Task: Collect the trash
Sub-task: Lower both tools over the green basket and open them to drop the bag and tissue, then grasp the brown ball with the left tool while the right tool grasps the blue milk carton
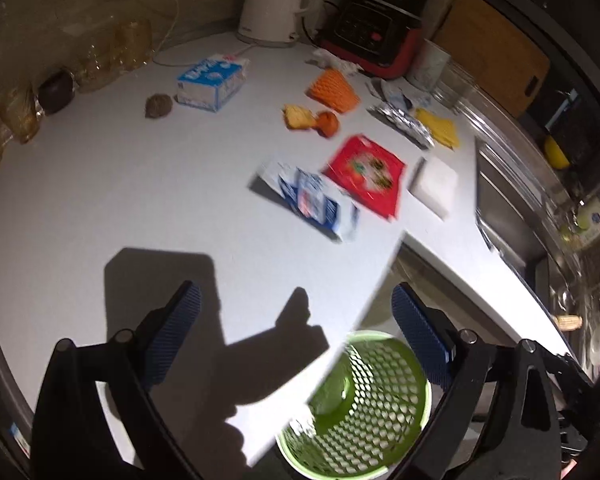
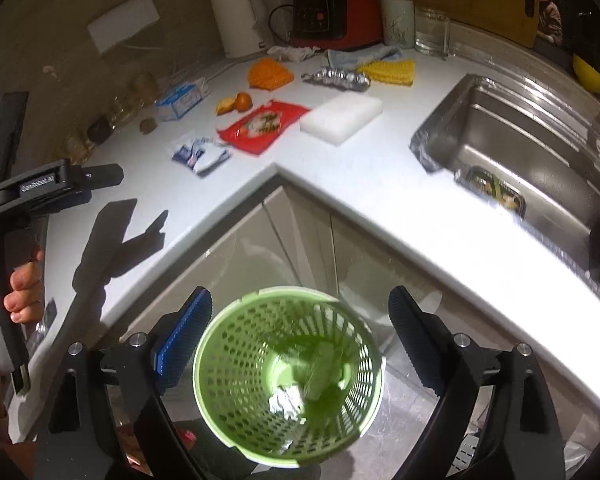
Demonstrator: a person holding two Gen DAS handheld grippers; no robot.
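Note:
A green mesh bin (image 2: 288, 376) stands on the floor below the counter corner, with a foil ball (image 2: 286, 400) inside; it also shows in the left wrist view (image 1: 356, 404). My right gripper (image 2: 300, 340) is open and empty right above the bin. My left gripper (image 1: 296, 332) is open and empty over the counter's front edge. Trash lies on the white counter (image 1: 100, 208): a blue-white wrapper (image 1: 312, 200), a red packet (image 1: 366, 174), an orange peel (image 1: 310, 120), an orange cloth (image 1: 332, 90), foil (image 1: 400, 122) and a blue carton (image 1: 212, 82).
A white sponge block (image 1: 436, 186), a yellow cloth (image 1: 438, 126), a kettle (image 1: 276, 0) and a red-black appliance (image 1: 372, 36) stand on the counter. A steel sink (image 2: 540, 152) lies to the right. Glass jars (image 1: 16, 112) line the left wall.

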